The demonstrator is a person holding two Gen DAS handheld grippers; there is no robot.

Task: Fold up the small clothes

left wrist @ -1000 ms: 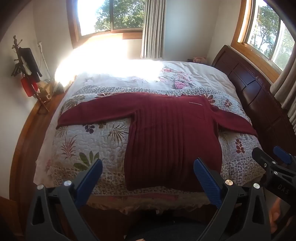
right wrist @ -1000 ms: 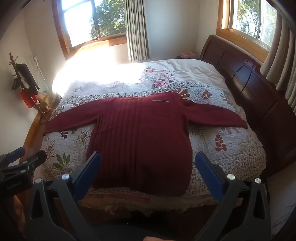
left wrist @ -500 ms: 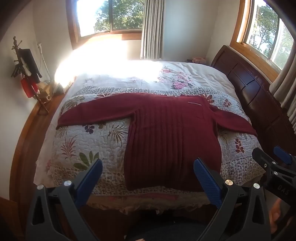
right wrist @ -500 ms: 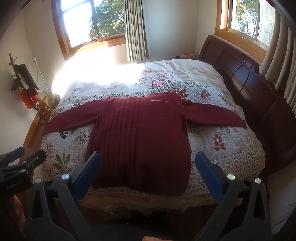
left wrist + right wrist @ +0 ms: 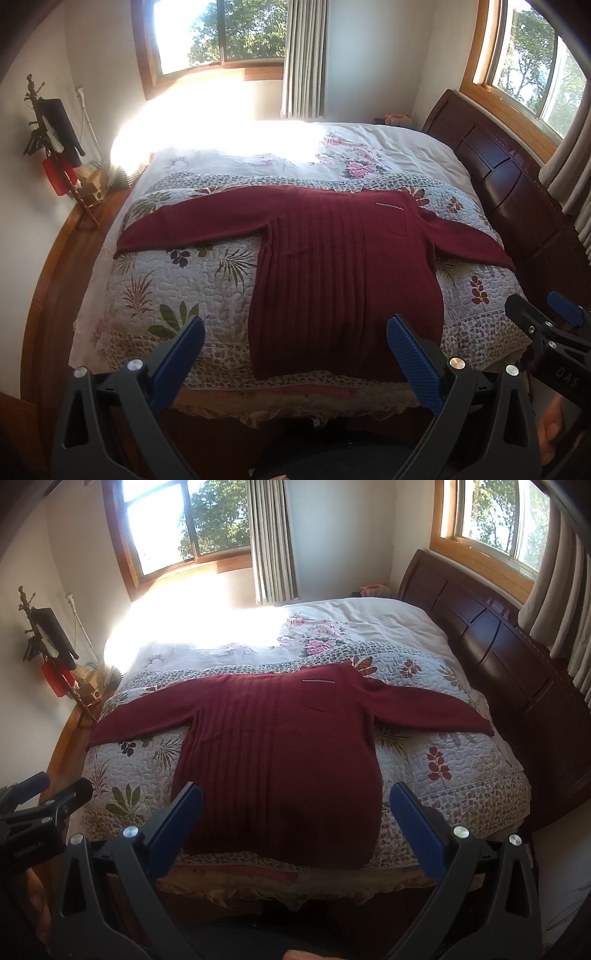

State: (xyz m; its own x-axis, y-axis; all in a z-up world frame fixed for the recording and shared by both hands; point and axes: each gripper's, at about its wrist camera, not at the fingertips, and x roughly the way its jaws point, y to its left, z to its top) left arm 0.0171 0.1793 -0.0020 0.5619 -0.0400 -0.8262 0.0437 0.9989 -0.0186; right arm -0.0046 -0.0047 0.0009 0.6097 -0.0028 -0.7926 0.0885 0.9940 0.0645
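Almost nothing has changed over the last sec: both views match the earlier ones bar a slight drift of the cameras, so no fold has begun.

The dark red ribbed knit sweater [image 5: 347, 280] lies flat, front up, on the floral quilted bedspread [image 5: 177, 280] of the bed w/ the dark wooden headboard [image 5: 517, 192]. Both sleeves are spread out to the sides, hem nearest the bed's near edge, chest pocket w/ pale trim on the headboard side.

Left claw [image 5: 295, 354]: wide, blue pads [image 5: 413, 365] well apart, holding nothing, hovering in front of the hem, not touching fabric. Right claw [image 5: 295, 819]: likewise wide and empty, hanging over the near edge above the lower hem. Each claw shows at the edge of the other's view, side by side.

Meaning for the task, as I judge it: still at the start. Garment looks laid out and smoothed, ready; prob. next is going for a sleeve or a hem corner to bring it across the body. Knit looks soft and thick, may sag or bunch when lifted.
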